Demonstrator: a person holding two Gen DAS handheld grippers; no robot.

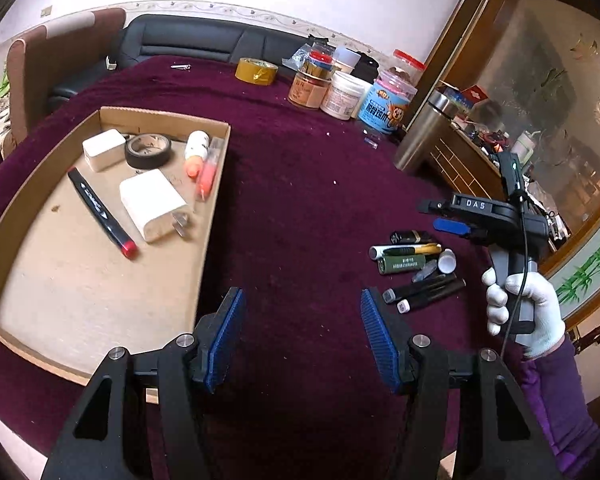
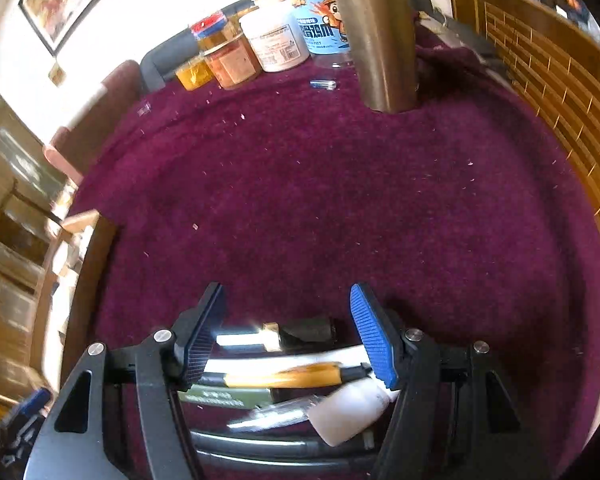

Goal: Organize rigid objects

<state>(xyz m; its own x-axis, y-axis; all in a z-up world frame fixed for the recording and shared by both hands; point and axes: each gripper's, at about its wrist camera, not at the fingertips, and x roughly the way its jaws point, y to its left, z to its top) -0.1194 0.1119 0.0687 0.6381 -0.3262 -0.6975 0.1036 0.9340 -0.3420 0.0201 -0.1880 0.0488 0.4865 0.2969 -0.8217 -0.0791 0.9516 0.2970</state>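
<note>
Both jaws wide, nothing gripped: left gripper (image 1: 302, 334) just right of the cardboard tray (image 1: 216, 200), right gripper (image 2: 286, 334) over the marker pile (image 2: 284, 380) farther right.

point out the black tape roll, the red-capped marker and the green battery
black tape roll (image 1: 147, 151), left wrist view, on its top edge
red-capped marker (image 1: 100, 212), left wrist view, mid barrel
green battery (image 1: 402, 263), left wrist view, on its labelled side

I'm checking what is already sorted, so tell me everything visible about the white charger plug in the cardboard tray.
The white charger plug is a smooth, rounded plastic block lying flat near the middle of the cardboard tray. Its two metal prongs point toward the tray's near right side. It lies between a black marker and an orange pen; neither gripper touches it.
</note>
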